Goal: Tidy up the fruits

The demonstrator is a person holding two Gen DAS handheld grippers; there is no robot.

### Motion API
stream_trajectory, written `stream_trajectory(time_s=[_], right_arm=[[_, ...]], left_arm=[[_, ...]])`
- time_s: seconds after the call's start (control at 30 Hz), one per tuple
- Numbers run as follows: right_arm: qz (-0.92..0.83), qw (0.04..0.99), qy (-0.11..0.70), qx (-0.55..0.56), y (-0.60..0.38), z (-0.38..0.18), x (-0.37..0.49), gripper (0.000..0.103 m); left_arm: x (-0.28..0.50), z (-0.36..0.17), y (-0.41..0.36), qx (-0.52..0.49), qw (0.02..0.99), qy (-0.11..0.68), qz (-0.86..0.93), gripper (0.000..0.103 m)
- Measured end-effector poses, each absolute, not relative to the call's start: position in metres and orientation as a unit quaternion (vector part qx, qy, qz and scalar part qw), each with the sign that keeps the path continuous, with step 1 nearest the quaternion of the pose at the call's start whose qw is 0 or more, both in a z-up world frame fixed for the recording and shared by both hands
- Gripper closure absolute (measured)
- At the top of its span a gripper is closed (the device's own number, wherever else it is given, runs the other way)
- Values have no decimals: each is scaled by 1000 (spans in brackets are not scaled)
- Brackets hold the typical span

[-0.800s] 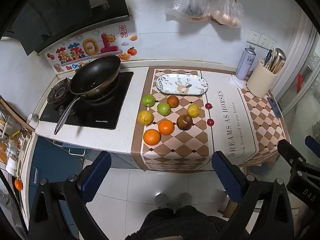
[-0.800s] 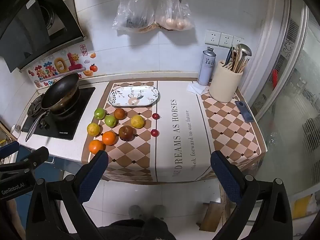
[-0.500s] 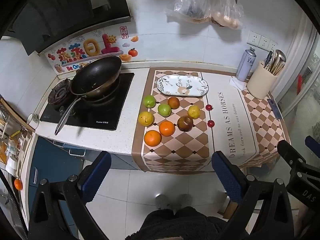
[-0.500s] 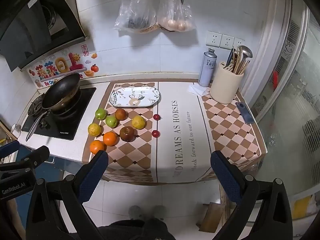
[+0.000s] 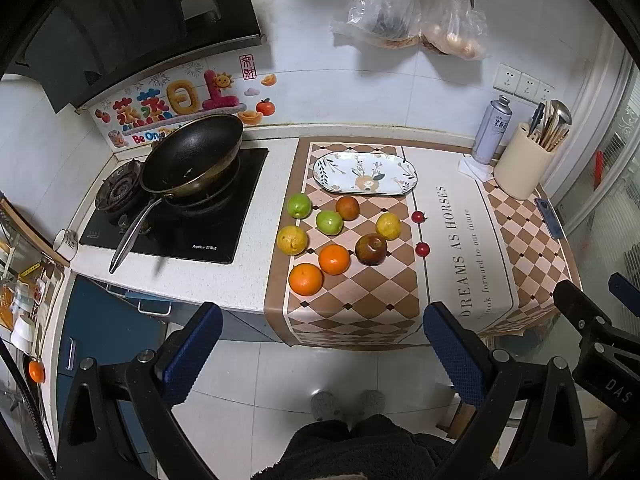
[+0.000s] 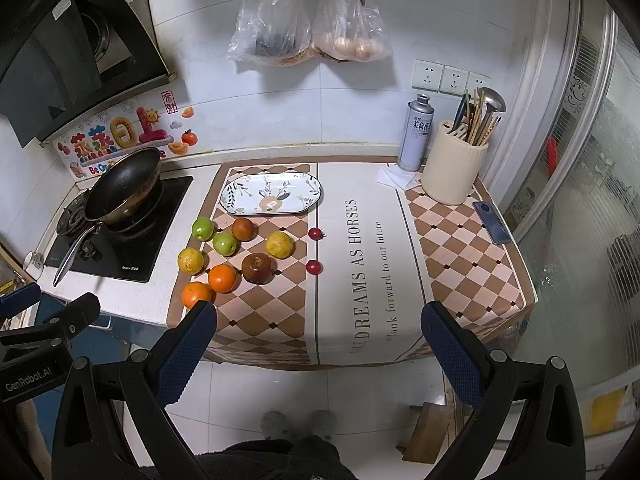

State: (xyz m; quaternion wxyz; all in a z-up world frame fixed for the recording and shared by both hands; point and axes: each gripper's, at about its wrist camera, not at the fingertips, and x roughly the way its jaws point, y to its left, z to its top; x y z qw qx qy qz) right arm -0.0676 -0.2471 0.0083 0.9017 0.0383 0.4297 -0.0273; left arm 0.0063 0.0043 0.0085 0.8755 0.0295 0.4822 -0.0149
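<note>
Several fruits lie on the checkered mat: two oranges (image 5: 305, 279), two yellow citrus (image 5: 292, 240), two green apples (image 5: 299, 205), a brown fruit (image 5: 347, 208), a dark red apple (image 5: 371, 249) and two small red fruits (image 5: 422, 248). An empty oval patterned plate (image 5: 365, 173) sits behind them; it also shows in the right wrist view (image 6: 271, 193). My left gripper (image 5: 320, 354) is open and empty, held back from the counter's front edge. My right gripper (image 6: 318, 350) is open and empty, also in front of the counter.
A black wok (image 5: 192, 160) sits on the stove at the left. A spray can (image 6: 418, 138) and a cream utensil holder (image 6: 454, 172) stand at the back right, a phone (image 6: 491, 222) near the right edge. Plastic bags (image 6: 308, 28) hang on the wall.
Both grippers have moved slightly closer to the counter; the fruits and plate appear a little nearer. Nothing on the counter has moved.
</note>
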Motion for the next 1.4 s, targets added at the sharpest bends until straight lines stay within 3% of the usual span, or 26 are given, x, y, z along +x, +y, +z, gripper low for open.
stream_trajectory(time_s=[1.4], right_arm=[[-19,900,433,43,-245,7,-62,0]], left_arm=[[8,11,-1,22,879,476,-18,0]])
